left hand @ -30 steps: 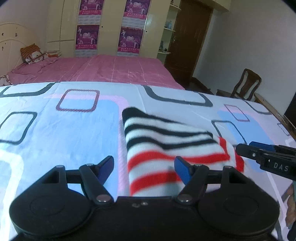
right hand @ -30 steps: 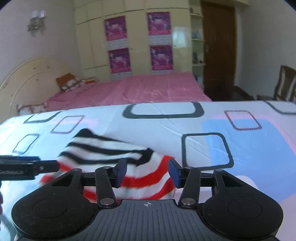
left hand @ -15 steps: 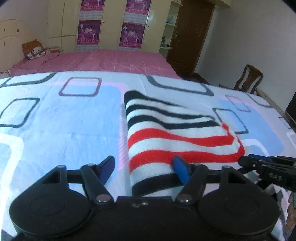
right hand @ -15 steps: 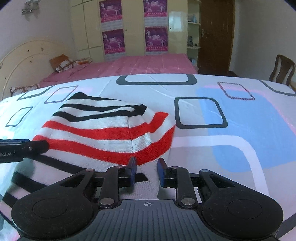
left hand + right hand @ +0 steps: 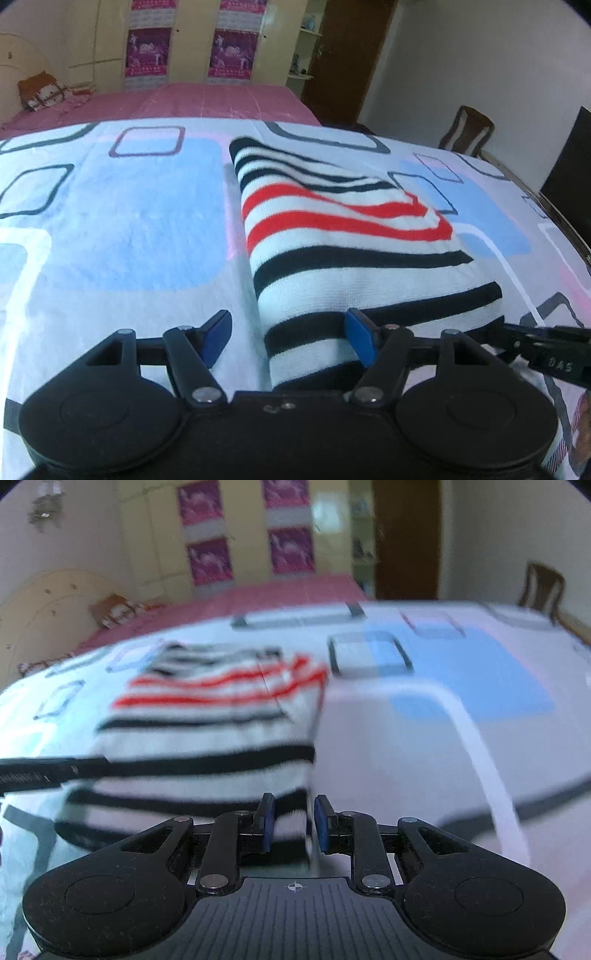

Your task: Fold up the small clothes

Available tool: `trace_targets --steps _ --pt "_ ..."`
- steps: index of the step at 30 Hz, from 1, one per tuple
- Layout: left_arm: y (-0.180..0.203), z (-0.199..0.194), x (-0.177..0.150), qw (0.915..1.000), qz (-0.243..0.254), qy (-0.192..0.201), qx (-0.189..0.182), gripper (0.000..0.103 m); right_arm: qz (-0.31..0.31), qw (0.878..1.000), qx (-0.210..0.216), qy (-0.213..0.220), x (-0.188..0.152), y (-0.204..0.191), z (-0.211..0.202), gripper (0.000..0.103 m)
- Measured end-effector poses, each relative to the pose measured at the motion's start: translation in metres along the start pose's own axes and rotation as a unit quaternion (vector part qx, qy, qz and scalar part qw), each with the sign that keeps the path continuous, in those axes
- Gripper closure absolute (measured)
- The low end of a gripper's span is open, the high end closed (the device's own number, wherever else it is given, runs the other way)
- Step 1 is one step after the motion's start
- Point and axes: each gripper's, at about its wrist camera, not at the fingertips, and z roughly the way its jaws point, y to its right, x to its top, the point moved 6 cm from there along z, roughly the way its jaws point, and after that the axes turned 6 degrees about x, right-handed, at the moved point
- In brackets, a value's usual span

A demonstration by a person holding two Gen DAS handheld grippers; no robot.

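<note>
The striped garment, white with black and red bands, lies folded on the patterned sheet covering the surface; the left tool is released, its blue pads spread wide over the garment's near left corner; the right tool, blurred, has its pads close together around the near right edge, so whether it is grasping the cloth I cannot tell.

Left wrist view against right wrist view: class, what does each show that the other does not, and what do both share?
Only the left wrist view shows the left hand-held gripper open, straddling the near left edge of the striped garment, and a dark screen at far right. Only the right wrist view, blurred, shows the right hand-held gripper nearly closed at the garment's near right corner. Both share the patterned sheet, pink bed and wooden chair.
</note>
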Motion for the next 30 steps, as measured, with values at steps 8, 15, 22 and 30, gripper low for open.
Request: trace_targets --steps 8,15,22,30 --pt "-0.015 -0.003 0.009 0.9982 -0.04 -0.02 -0.04 0.025 0.047 0.999 0.014 -0.006 0.007 0.007 -0.013 0.08" --pt "-0.021 0.005 0.039 0.9957 -0.086 0.0 -0.034 0.009 0.068 0.995 0.062 0.028 0.053 0.014 -0.005 0.026" --pt "-0.017 0.052 0.041 0.9929 -0.102 -0.042 -0.045 0.008 0.144 0.98 0.14 -0.009 0.073 0.04 0.059 0.026" --pt "-0.008 0.062 0.043 0.9885 -0.111 -0.056 -0.086 0.036 0.175 0.961 0.213 -0.029 0.076 0.048 0.088 0.053"
